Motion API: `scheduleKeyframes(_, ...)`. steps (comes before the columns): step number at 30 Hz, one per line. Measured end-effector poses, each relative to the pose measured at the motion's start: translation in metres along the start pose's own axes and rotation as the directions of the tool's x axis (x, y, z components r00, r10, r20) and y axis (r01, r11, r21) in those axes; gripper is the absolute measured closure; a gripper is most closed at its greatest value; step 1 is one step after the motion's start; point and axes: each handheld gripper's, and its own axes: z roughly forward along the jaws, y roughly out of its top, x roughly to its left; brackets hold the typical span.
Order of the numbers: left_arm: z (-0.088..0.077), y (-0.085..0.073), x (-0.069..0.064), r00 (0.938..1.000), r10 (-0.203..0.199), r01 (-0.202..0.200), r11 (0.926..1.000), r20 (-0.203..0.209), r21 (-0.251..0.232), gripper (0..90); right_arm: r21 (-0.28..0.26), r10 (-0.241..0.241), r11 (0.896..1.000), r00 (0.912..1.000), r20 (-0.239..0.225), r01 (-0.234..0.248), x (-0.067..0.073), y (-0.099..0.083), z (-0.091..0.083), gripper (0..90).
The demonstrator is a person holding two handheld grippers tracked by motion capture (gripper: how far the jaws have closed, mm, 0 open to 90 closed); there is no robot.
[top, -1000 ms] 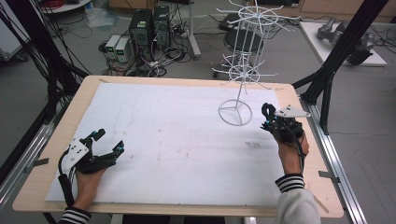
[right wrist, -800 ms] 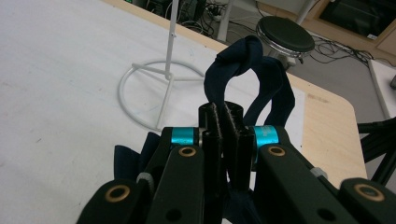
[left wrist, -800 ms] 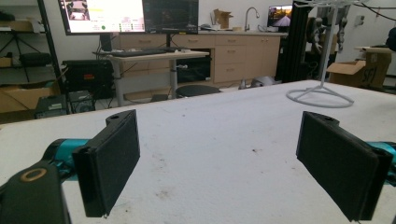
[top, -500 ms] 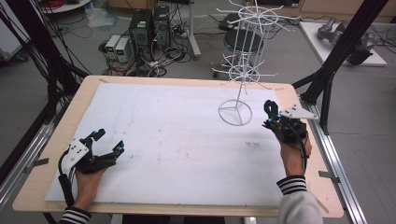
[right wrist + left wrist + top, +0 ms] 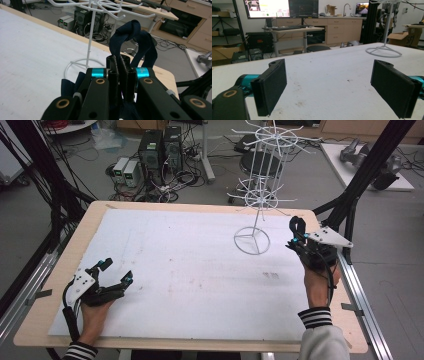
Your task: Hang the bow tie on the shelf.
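Note:
My right gripper (image 5: 121, 62) is shut on a dark navy cloth strap (image 5: 136, 40), whose loop stands up above the jaws. In the high view that gripper (image 5: 296, 236) sits at the table's right edge, just right of the white wire rack (image 5: 260, 195). The rack's ring base (image 5: 252, 241) rests on the white table cover, and its hooked arms (image 5: 105, 6) spread out above the strap. My left gripper (image 5: 116, 272) lies low at the front left, open, nothing between its black pads (image 5: 272, 85). From there the rack's base (image 5: 384, 50) shows far off to the right.
The wooden table (image 5: 55, 285) carries a white cover (image 5: 180, 270) with faint marks. Black frame posts (image 5: 365, 175) stand at the right corner. Computers and cables (image 5: 155, 160) sit on the floor behind the table.
My right gripper with the strap has shifted slightly toward the rack. The left gripper has stayed still.

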Motion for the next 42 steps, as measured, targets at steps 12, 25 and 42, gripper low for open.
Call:
scheduleKeyframes(12,0.000,0.000,0.000,1.0000,0.000,0.000,1.0000,0.000,0.001,13.8,-0.057,0.016,0.998,0.9999,0.001,-0.016,-0.002,0.012,-0.005,86.0)
scheduleKeyframes(25,0.000,0.000,0.000,1.0000,0.000,0.000,1.0000,0.001,0.000,13.8,-0.098,0.028,0.995,0.9995,-0.016,-0.030,0.002,0.025,0.003,86.0)
scheduleKeyframes(42,0.000,0.000,0.000,1.0000,-0.003,0.003,1.0000,0.002,0.000,13.8,-0.092,0.043,0.995,0.9971,-0.063,-0.048,0.014,0.027,0.039,85.9)
